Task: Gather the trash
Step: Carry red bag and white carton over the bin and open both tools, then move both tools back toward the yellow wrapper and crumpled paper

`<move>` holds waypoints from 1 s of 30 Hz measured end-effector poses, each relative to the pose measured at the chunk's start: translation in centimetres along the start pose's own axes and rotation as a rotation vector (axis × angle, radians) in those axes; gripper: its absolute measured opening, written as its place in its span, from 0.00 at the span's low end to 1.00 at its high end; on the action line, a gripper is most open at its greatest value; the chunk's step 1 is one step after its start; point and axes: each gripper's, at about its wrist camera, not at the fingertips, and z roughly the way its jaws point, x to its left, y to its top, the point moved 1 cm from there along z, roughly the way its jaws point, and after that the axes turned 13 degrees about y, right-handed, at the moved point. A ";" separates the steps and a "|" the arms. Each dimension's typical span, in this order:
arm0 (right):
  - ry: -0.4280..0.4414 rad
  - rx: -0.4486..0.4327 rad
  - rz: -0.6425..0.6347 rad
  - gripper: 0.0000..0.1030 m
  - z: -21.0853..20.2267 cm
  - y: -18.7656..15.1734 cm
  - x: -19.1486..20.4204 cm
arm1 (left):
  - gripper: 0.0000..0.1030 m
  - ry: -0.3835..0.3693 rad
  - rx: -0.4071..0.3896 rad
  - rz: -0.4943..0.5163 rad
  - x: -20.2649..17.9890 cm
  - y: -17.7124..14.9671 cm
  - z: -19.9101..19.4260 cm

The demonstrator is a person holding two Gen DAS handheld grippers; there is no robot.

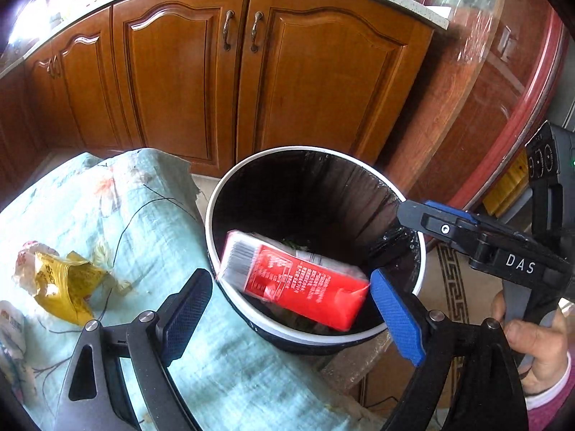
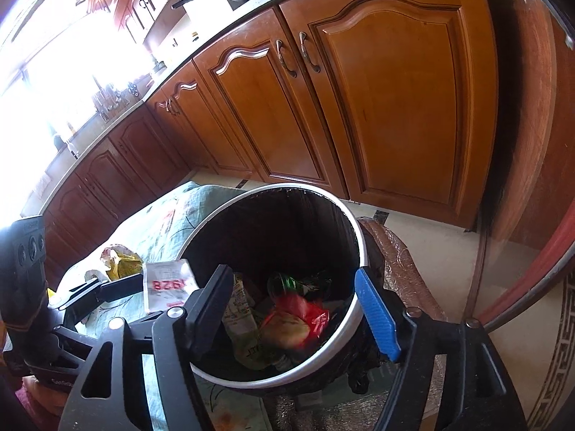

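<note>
A red and white carton (image 1: 293,280) is lying tilted over the near rim of the trash bin (image 1: 230,186), seemingly dropping in, with nothing gripping it. The left gripper (image 1: 291,309) is standing wide open around it, jaws clear of its sides. The right gripper (image 2: 293,309) is hovering over the bin's mouth, also open and holding nothing. Inside, wrappers (image 2: 294,319) and other scraps are already piling up, so collecting seems well under way. A crumpled yellow packet (image 1: 66,285) is waiting on the pale green cloth (image 1: 172,251) near its left edge, and more white wrappers (image 1: 10,323) are lying at that edge, apparently left to gather.
</note>
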 end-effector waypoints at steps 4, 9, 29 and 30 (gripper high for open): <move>0.010 -0.025 0.020 0.70 -0.6 -0.4 0.1 | 0.88 -0.019 -0.027 -0.005 0.0 -0.1 -1.0; 0.018 -0.064 0.042 0.70 -1.9 -0.7 0.5 | 0.88 -0.020 -0.047 -0.014 0.5 -0.8 -2.2; 0.144 -0.018 0.021 0.78 0.3 -7.4 8.9 | 0.88 0.088 -0.057 -0.280 10.6 -12.8 -10.5; 0.151 -0.011 0.012 0.78 0.7 -7.6 9.5 | 0.88 0.097 -0.060 -0.292 11.1 -13.3 -11.0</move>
